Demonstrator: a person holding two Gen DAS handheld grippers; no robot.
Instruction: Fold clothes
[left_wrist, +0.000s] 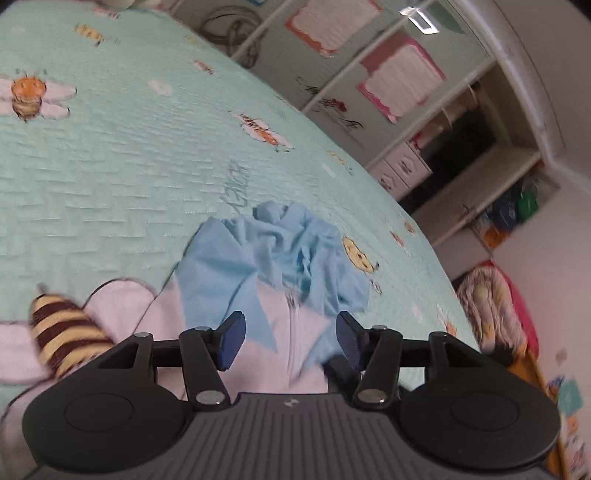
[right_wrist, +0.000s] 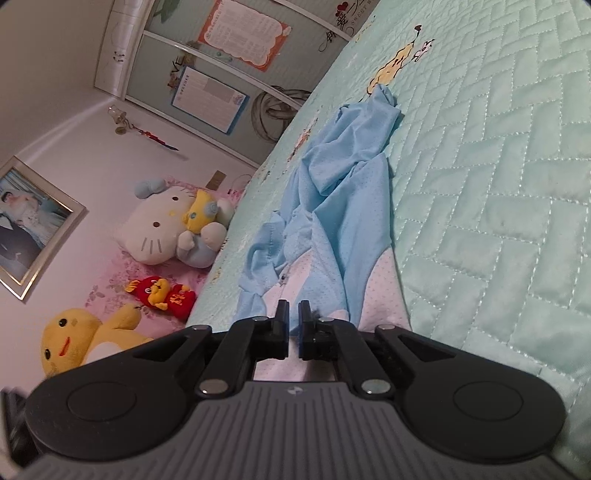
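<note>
On the mint quilted bedspread (left_wrist: 129, 155), the light-blue-and-white mesh garment (right_wrist: 343, 206) lies crumpled, unfolded; left gripper (left_wrist: 290, 338) gapes, right gripper (right_wrist: 293, 317) nearly closed, seemingly pinching its near white hem.

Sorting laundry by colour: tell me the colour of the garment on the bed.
Light blue with white panels; the garment shows best in the right wrist view.

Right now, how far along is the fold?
Early. Done: nothing folded; the blue and white garment lies crumpled in a long bunch on the mint bedspread. In hand: the right gripper is nearly shut over the garment's white near edge, though whether it pinches cloth is unclear; the left gripper is open above the same garment, holding nothing. Left: spread it flat, then every fold.
</note>
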